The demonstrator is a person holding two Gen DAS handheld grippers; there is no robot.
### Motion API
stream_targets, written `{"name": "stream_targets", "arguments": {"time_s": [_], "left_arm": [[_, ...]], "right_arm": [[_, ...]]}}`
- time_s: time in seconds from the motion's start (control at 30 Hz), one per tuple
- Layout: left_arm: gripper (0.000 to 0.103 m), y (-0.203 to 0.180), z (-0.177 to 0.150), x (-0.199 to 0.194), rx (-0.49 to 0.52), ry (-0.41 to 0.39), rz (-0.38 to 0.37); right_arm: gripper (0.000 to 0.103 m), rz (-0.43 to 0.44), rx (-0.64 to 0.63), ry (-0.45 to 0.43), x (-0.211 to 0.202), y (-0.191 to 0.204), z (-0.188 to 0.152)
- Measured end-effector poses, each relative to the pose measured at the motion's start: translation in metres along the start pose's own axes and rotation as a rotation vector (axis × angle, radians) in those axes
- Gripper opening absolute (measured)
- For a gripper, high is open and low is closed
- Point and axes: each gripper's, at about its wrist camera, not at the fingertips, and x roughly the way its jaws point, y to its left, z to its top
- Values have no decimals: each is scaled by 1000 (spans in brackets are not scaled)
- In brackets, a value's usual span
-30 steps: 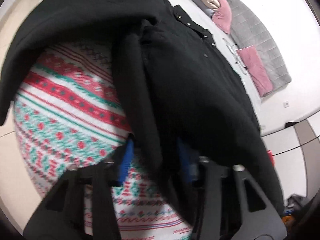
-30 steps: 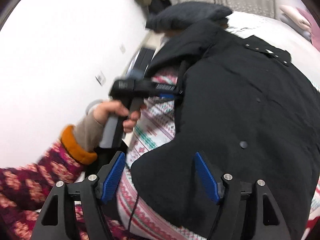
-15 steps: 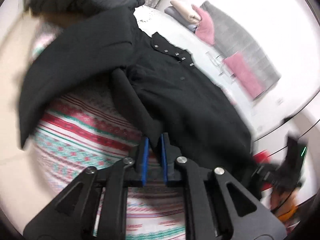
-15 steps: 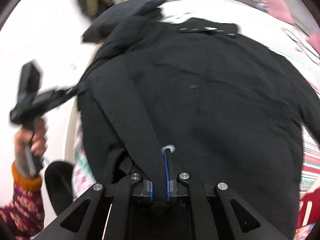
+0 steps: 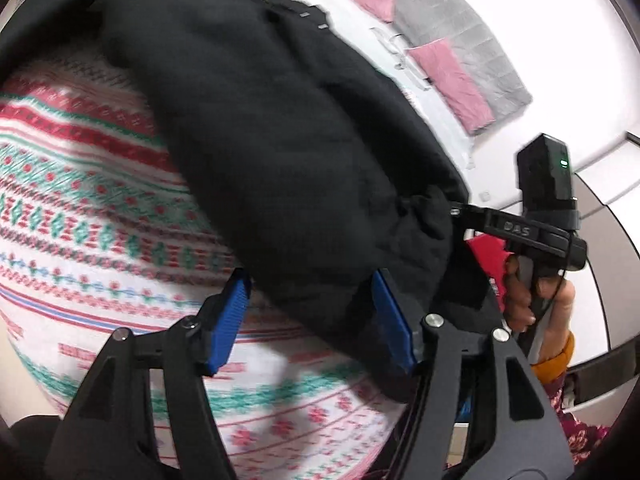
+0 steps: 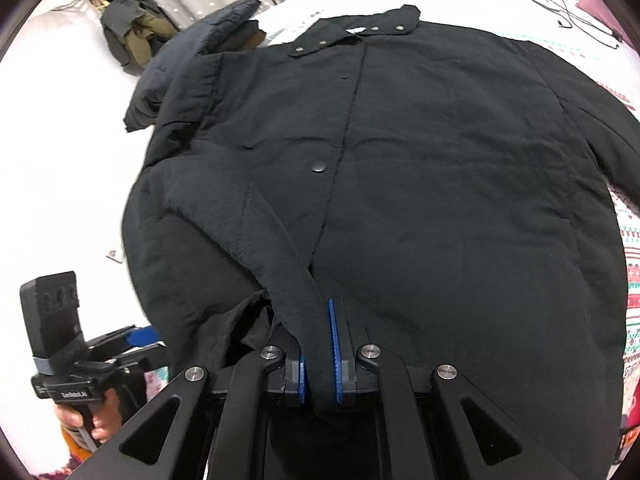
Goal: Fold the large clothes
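A large black snap-button coat (image 6: 440,160) lies spread on a patterned red, green and white blanket (image 5: 92,220). My right gripper (image 6: 318,344) is shut on a fold of the coat's black fabric at its near hem. My left gripper (image 5: 310,320) is open, its blue pads (image 5: 230,320) on either side of a bulging edge of the coat (image 5: 280,140) without pinching it. The right gripper also shows in the left wrist view (image 5: 520,232), closed on the coat's edge. The left gripper shows in the right wrist view (image 6: 132,336) at lower left.
A dark folded garment (image 6: 200,36) and an olive one (image 6: 132,28) lie on the white bed beyond the collar. Pink and grey cushions (image 5: 460,72) and a cable (image 6: 568,4) lie at the far side. The blanket's edge is near my left gripper.
My left gripper, shut on the coat half a second ago, has opened and let the fabric go. My right gripper stays shut on the hem and the coat lies flatter.
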Motion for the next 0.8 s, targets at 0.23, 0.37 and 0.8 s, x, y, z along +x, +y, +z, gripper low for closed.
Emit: {"name": "stream_targets", "arguments": {"time_s": [0.23, 0.37, 0.8], "left_arm": [[44, -4, -4, 22, 6, 8, -7], [8, -2, -5, -9, -14, -48, -24], [9, 97, -64, -256, -157, -413, 338]], "right_arm": [[10, 6, -59, -11, -6, 18, -5], [11, 64, -73, -14, -15, 28, -9], [61, 258, -367, -87, -75, 115, -33]]}}
